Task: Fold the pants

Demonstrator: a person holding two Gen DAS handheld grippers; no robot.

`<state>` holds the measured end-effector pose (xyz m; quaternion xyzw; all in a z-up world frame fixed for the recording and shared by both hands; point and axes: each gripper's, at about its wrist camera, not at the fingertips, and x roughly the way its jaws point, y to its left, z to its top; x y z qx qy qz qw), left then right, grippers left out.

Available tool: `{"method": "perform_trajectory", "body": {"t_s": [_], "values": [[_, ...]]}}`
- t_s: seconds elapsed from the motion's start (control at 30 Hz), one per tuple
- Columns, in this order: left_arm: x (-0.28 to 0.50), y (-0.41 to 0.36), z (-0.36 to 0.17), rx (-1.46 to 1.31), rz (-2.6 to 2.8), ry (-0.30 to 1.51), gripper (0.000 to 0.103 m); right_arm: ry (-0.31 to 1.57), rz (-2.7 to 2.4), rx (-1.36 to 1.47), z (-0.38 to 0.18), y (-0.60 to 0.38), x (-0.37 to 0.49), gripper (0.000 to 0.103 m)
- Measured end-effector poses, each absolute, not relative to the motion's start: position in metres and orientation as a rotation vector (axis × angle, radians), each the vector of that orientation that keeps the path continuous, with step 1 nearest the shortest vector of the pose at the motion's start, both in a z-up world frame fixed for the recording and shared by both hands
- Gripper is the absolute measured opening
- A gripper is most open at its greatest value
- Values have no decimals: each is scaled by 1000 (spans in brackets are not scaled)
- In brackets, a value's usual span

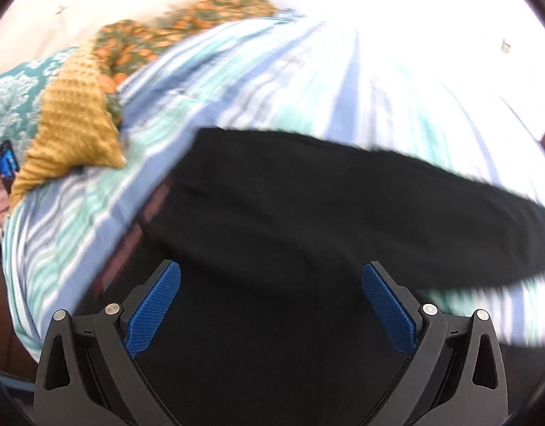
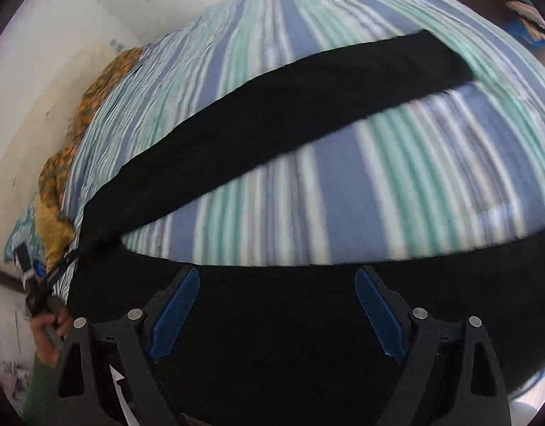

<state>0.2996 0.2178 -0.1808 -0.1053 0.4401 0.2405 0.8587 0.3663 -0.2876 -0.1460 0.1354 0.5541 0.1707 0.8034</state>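
Note:
The black pants [image 1: 308, 195] lie on a bed with a blue, teal and white striped cover [image 1: 290, 71]. My left gripper [image 1: 272, 275] hangs over them, open, its blue pads [image 1: 155, 309] wide apart with only flat black cloth below. In the right wrist view, one long pant leg [image 2: 290, 99] runs from lower left to upper right across the striped cover [image 2: 379, 195]. More black cloth fills the bottom under my right gripper [image 2: 276, 278], which is open and grips nothing. The left gripper [image 2: 42, 277], held by a hand [image 2: 47, 326], sits at the pants' left end; whether it touches them is unclear.
A mustard waffle blanket [image 1: 70, 124], an orange-and-green floral cloth [image 1: 201, 17] and a teal patterned pillow [image 1: 13, 106] are heaped at the bed's far left by a pale wall [image 2: 42, 106]. A reddish wooden bed edge [image 1: 148, 209] shows beside the pants. Both views are motion-blurred.

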Motion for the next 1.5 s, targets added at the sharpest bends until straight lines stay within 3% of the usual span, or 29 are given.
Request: {"method": "perform_trajectory", "body": {"t_s": [0.2,0.4,0.57,0.83,1.0,1.03,1.17,1.2,1.5], "values": [[318,257,-246,-210,575,1007,103,1137,684,134,-144,-109,413,89],[312,259,-247,-202,574,934,103,1165,788,-22,-189,-33,472,89],[309,250,-249,-184,584,915,103,1171,573,-59,-222,-143,542,89],[309,247,-251,-166,593,908,103,1130,-169,123,-210,-462,615,88],[311,246,-252,-150,602,915,103,1046,-30,323,-199,-514,626,88],[311,247,-252,-149,602,916,103,1071,26,325,-205,-509,632,85],[312,247,-253,-138,609,924,103,1155,19,201,-219,-488,636,9],[313,246,-253,-133,611,927,103,1116,15,204,-210,-491,627,5],[326,246,-246,-94,640,1037,103,793,63,238,-135,-490,426,5]]}}
